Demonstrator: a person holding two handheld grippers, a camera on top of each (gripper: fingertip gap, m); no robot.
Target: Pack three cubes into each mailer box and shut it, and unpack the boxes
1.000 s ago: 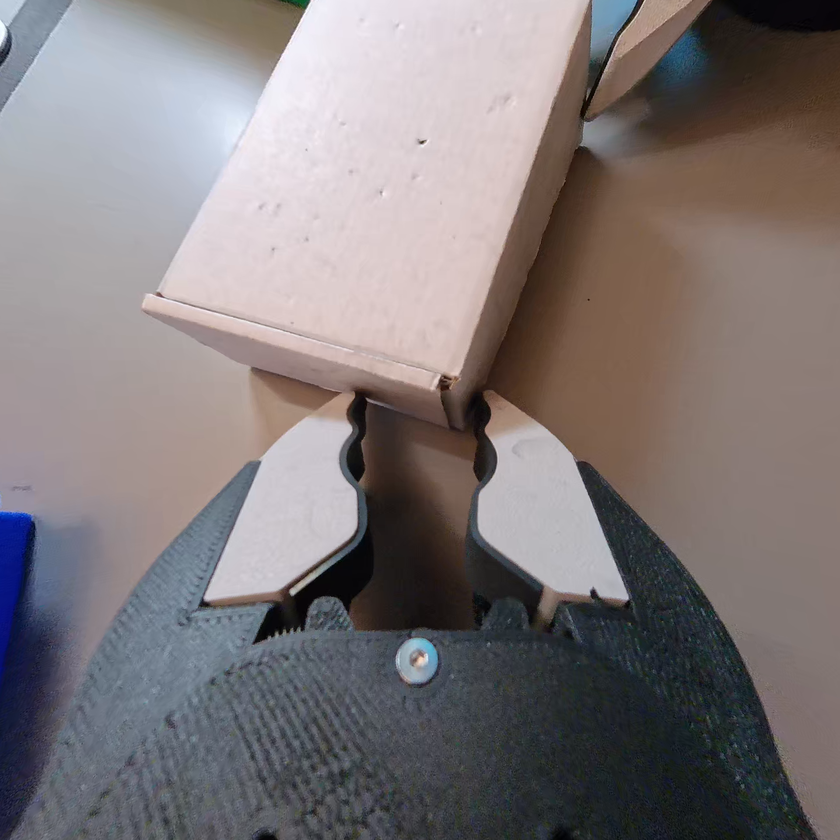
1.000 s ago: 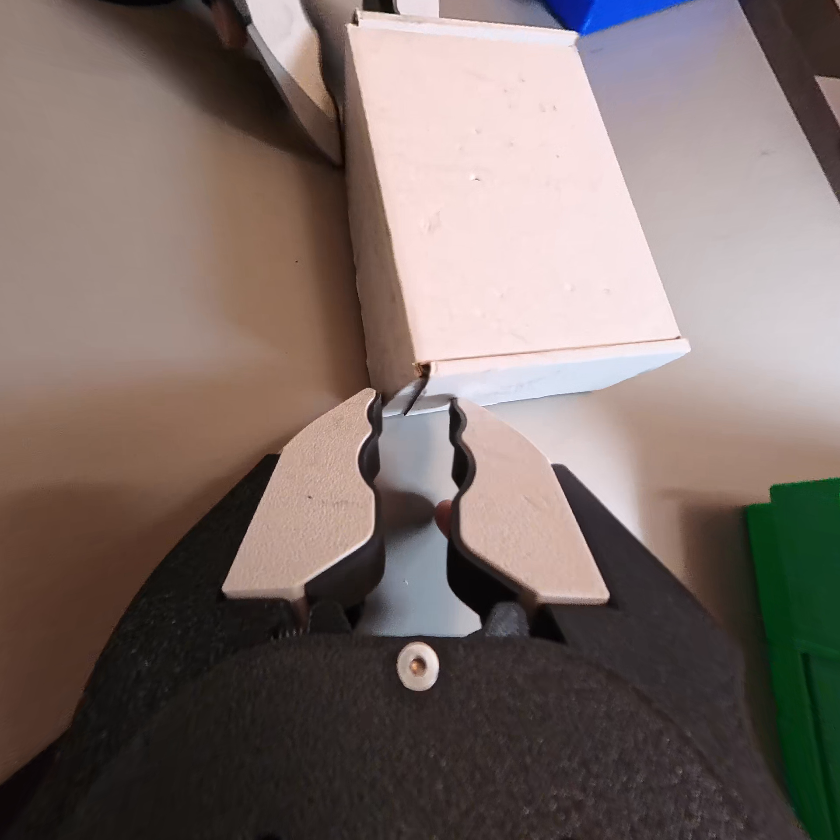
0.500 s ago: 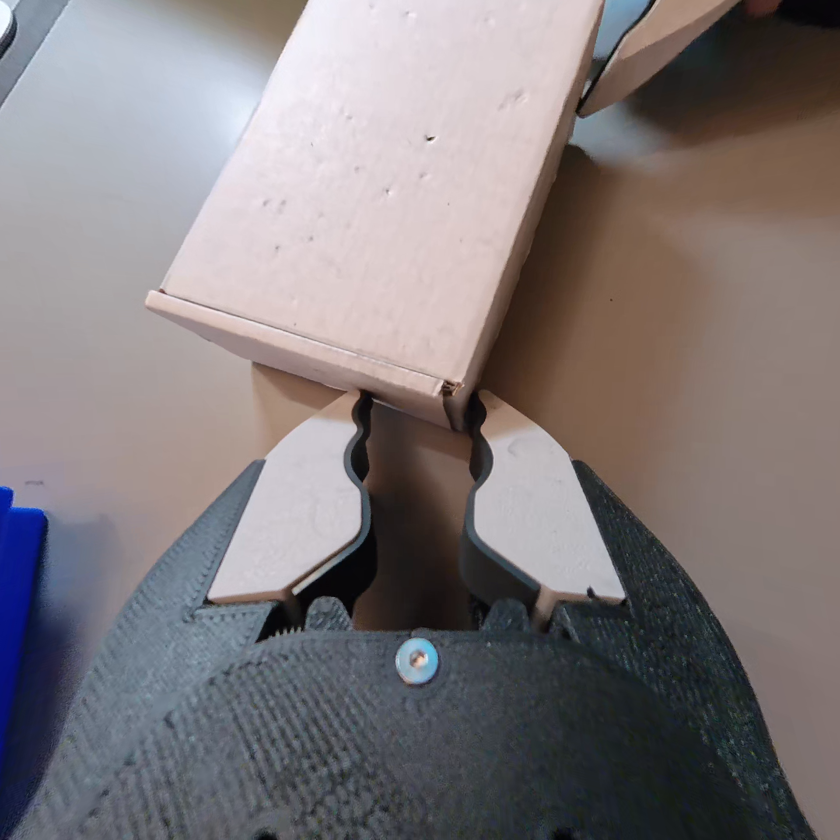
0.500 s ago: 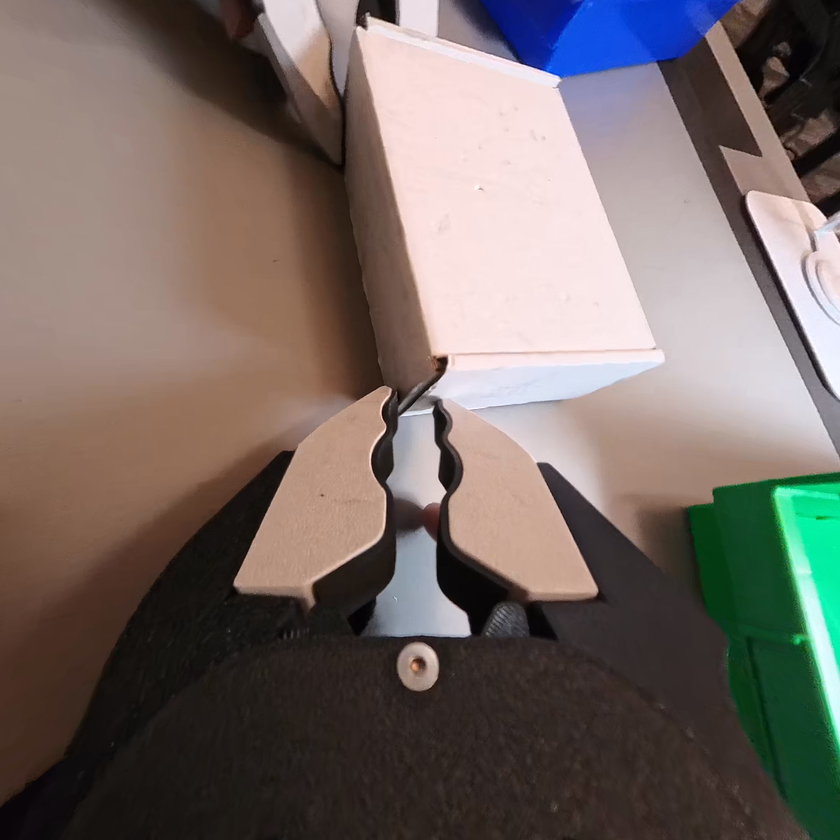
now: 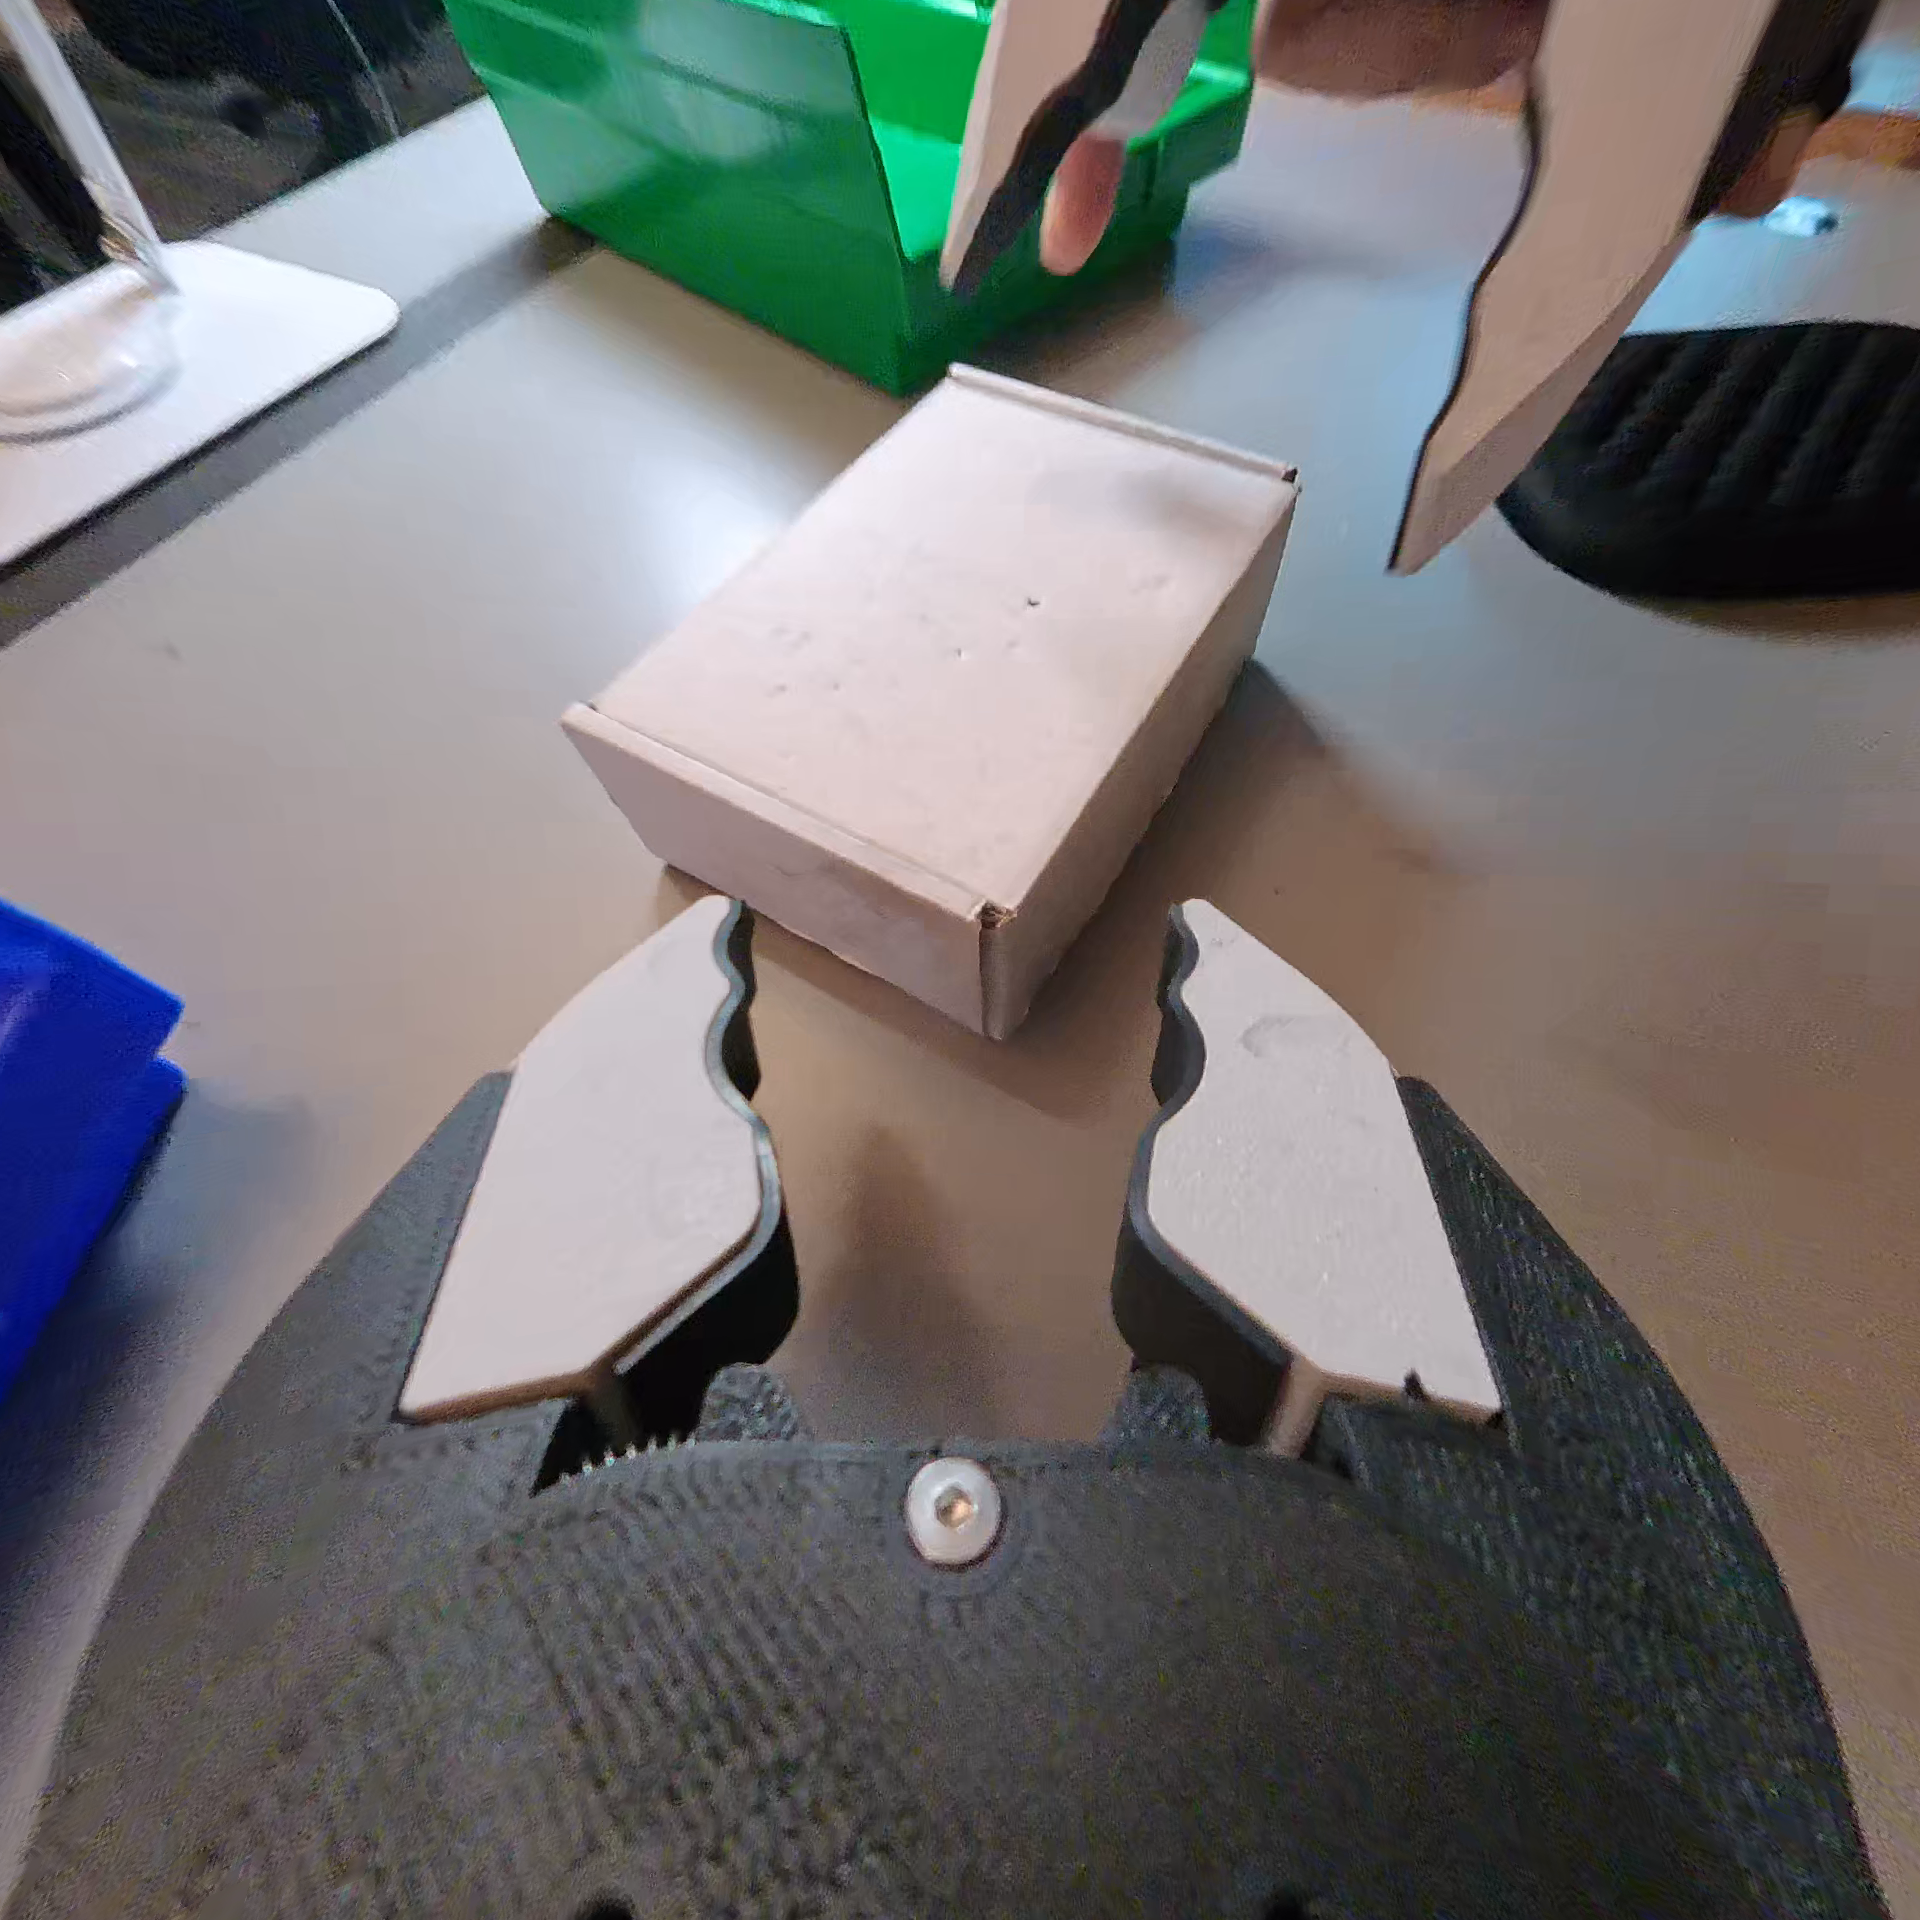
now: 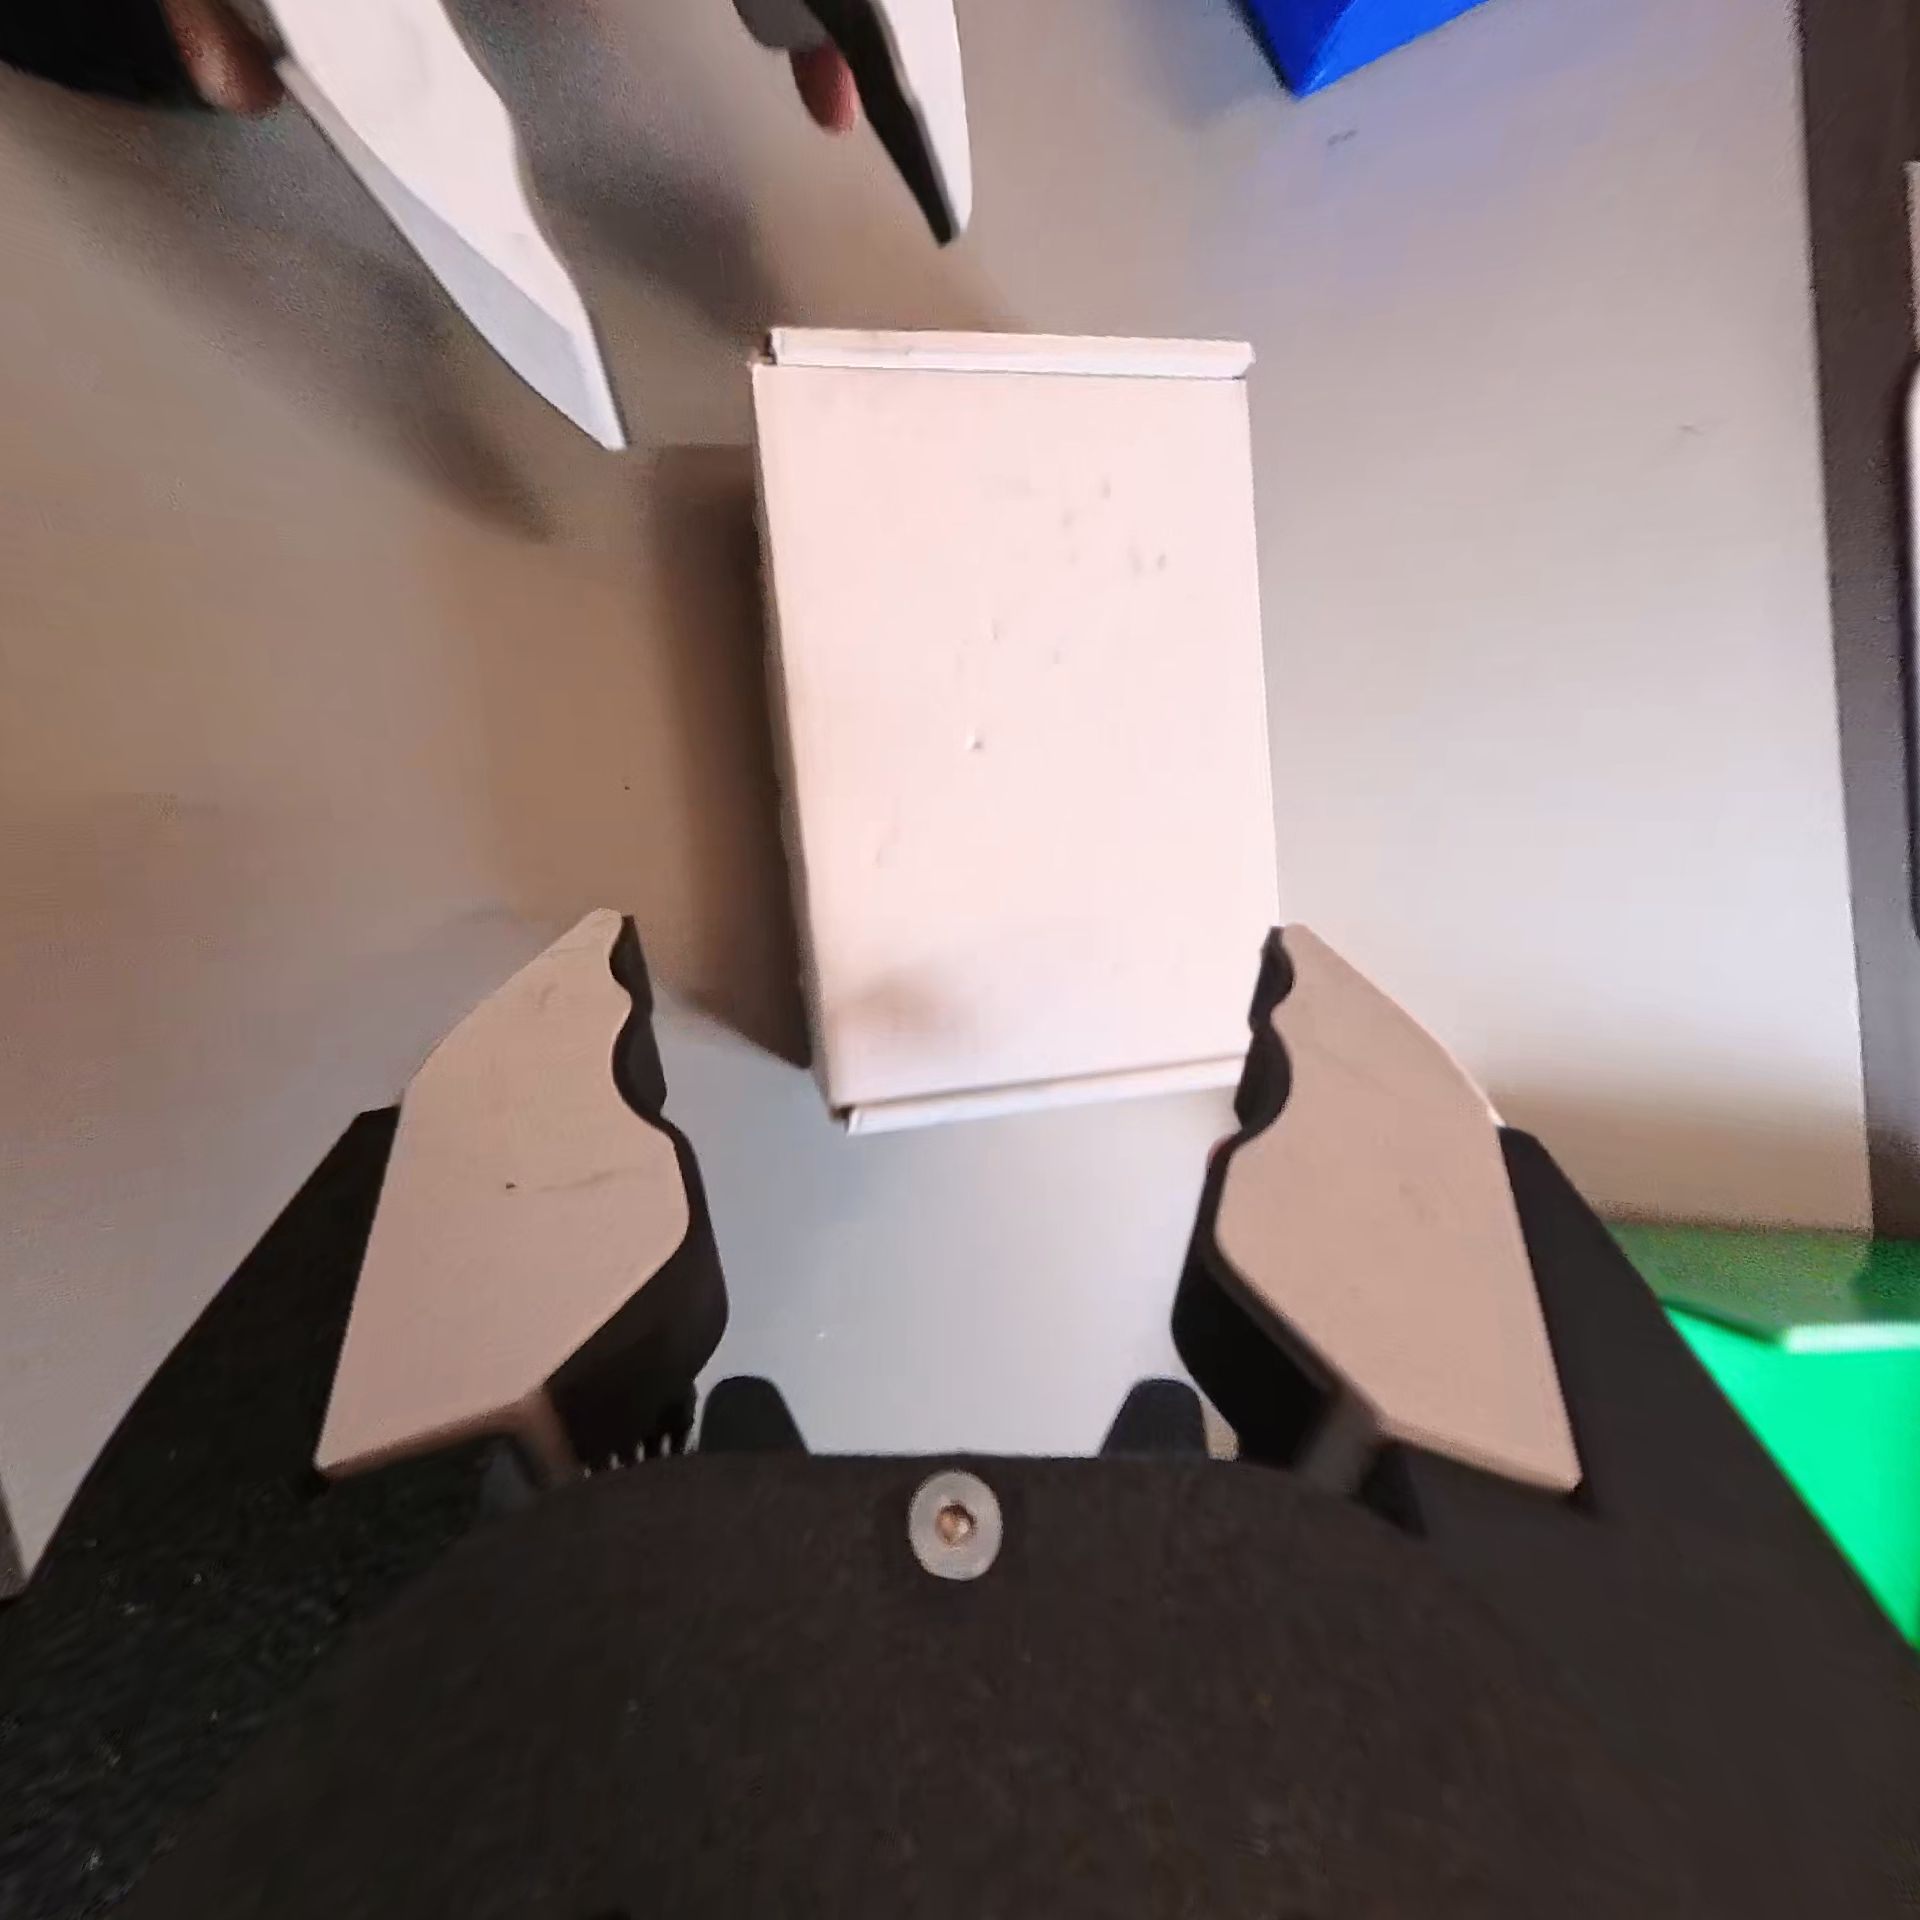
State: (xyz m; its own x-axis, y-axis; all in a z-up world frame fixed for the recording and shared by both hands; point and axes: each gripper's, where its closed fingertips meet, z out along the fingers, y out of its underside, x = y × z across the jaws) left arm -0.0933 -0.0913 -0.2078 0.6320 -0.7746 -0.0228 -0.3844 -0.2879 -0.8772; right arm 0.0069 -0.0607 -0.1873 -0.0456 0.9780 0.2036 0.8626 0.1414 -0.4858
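The mailer box [image 5: 940,686] is shut, so its contents are hidden in both views. The green bin [image 5: 790,177] is cut by the top edge in the left wrist view and by the right edge in the right wrist view. The blue bin [image 5: 62,1081] is cropped at the left edge. The right gripper [image 5: 1174,416] shows only its two fingers, motion-blurred, its body out of frame. A dark ribbed object [image 5: 1756,457] is cut by the right edge; its kind cannot be told.
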